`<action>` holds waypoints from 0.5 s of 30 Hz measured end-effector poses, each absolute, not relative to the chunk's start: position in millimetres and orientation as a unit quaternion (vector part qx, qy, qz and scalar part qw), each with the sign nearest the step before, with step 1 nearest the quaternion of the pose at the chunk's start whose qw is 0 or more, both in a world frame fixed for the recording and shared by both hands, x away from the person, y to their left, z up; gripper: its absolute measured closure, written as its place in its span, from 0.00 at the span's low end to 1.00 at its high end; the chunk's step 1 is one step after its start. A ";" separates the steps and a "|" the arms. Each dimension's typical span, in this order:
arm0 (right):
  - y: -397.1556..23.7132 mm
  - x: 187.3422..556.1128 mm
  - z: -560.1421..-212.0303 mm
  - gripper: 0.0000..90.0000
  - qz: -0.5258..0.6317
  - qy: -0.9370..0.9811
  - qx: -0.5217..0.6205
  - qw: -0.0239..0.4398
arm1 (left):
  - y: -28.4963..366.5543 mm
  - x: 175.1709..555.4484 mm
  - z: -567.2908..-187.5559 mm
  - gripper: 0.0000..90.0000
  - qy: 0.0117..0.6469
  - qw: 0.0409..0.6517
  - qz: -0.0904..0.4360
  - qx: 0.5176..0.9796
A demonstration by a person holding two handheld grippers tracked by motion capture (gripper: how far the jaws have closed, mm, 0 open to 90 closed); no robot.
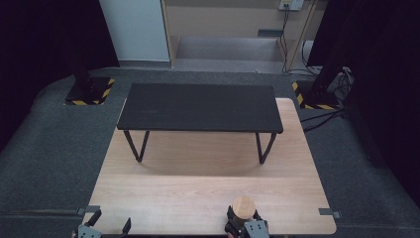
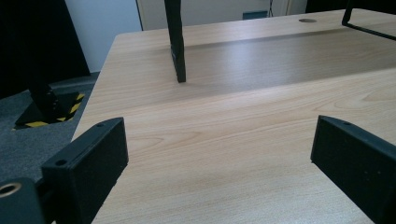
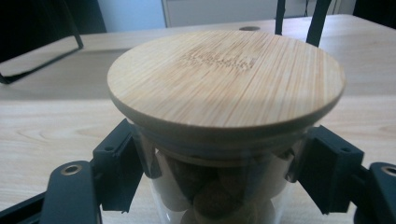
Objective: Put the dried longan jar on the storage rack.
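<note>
A pale wooden table (image 1: 208,183) on grey carpet (image 1: 54,148) bears a black bench (image 1: 200,106). The jar (image 3: 224,140) is clamped by the right gripper (image 3: 224,177); the left gripper (image 2: 219,158) is held open, empty.

Counter (image 1: 198,183): light wood-grain top, rounded corners, extending ahead of both hand-held grippers. Black bench-shaped stand (image 1: 200,106): flat dark top on thin angled metal legs, standing on the counter's far half, well apart from the hand-held grippers; one leg (image 2: 175,42) rises ahead of the left one. Grey carpeted floor (image 1: 54,148) surrounds the counter. Two black posts on yellow-and-black striped bases (image 1: 89,91) beyond the far corners. Cables (image 1: 322,119) trail across the floor at far right
</note>
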State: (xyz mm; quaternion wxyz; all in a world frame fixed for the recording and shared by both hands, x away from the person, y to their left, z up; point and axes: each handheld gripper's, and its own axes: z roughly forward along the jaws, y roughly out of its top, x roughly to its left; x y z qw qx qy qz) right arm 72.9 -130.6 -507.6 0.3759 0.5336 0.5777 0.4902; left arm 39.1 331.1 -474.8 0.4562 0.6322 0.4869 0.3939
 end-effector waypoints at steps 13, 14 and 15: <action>-147.2 73.2 -450.4 0.28 0.518 0.576 0.515 0.368 | 332.1 38.1 -473.6 0.03 0.485 0.462 0.392 0.630; -148.0 74.2 -445.8 0.28 0.520 0.575 0.513 0.368 | 332.4 38.0 -473.5 0.03 0.486 0.462 0.392 0.630; -149.0 75.2 -441.2 0.28 0.523 0.574 0.512 0.368 | 332.5 37.9 -473.4 0.03 0.485 0.463 0.392 0.630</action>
